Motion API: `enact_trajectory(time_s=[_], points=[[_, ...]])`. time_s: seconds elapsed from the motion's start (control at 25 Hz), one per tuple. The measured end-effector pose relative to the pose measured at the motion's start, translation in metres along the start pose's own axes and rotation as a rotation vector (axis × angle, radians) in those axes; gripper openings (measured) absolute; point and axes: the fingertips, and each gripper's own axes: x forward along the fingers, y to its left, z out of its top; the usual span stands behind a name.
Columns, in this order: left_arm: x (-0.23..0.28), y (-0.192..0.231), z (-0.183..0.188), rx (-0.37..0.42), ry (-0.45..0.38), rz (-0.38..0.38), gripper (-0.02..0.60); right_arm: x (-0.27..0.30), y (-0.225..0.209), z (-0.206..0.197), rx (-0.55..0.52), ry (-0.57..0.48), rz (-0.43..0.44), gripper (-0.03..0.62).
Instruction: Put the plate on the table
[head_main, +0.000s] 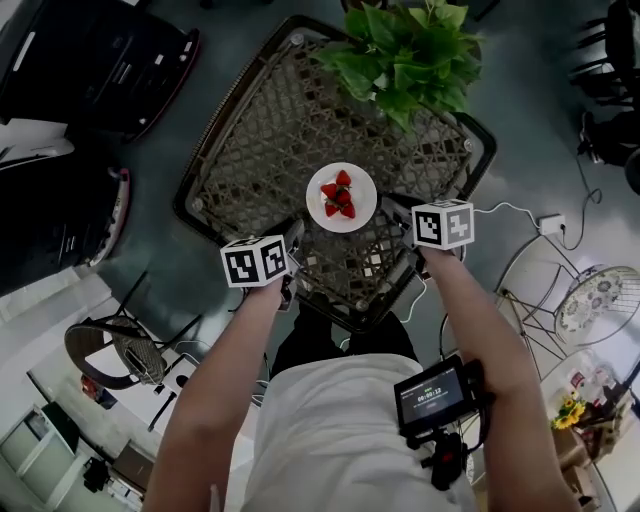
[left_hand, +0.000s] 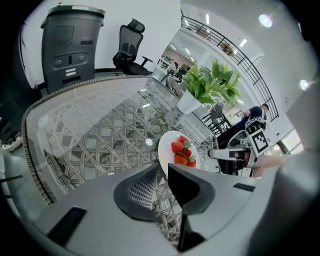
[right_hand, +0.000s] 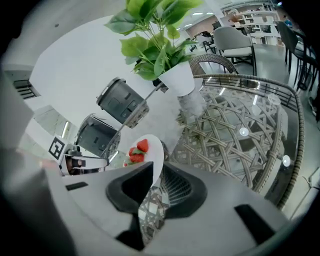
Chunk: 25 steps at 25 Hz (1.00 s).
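A white plate (head_main: 318, 207) with several strawberries (head_main: 339, 196) lies on the glass top of a wicker table (head_main: 250, 150), near its front edge. My right gripper (head_main: 388, 207) is at the plate's right rim. In the right gripper view the plate (right_hand: 153, 149) has its rim between the jaws, and the right gripper (right_hand: 156, 172) is shut on it. My left gripper (head_main: 296, 238) is just off the plate's left front rim. In the left gripper view the plate (left_hand: 167, 147) ends right at the tips of the left gripper (left_hand: 163, 172), whose jaws stand narrowly open with nothing pressed between them.
A potted green plant (head_main: 405, 55) stands at the table's far right corner. Black machines (head_main: 90, 60) stand on the floor to the left. A wicker chair (head_main: 110, 350) is at the lower left and a small round table (head_main: 595, 300) at the right.
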Motion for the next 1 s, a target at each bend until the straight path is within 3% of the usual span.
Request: enact_trajectory(time_s=[0.08,0.12,0.16,0.32,0.44,0.68,1.0], points=[[-0.011,0.000,0.001,0.011,-0.024,0.002,0.014,-0.008,0.005,-0.001,-0.011,-0.005,0.005,0.065],[-0.016,-0.001,-0.001,0.017,-0.032,-0.007,0.005,-0.014,0.007,-0.002,-0.015,-0.011,0.007,0.029],[-0.022,-0.004,-0.002,0.028,-0.038,-0.022,0.005,-0.019,0.009,-0.003,-0.016,-0.020,0.009,0.005],[-0.043,-0.013,-0.010,0.084,-0.055,-0.079,0.005,-0.039,0.021,-0.006,0.000,-0.058,0.037,0.005],[-0.059,-0.018,-0.017,0.083,-0.060,-0.110,0.005,-0.055,0.035,-0.013,0.001,-0.075,0.065,0.005],[-0.091,-0.053,-0.012,0.073,-0.132,-0.350,0.005,-0.087,0.066,-0.016,0.014,-0.170,0.175,0.005],[-0.134,-0.082,-0.009,0.198,-0.153,-0.466,0.005,-0.142,0.108,-0.028,-0.050,-0.241,0.280,0.005]])
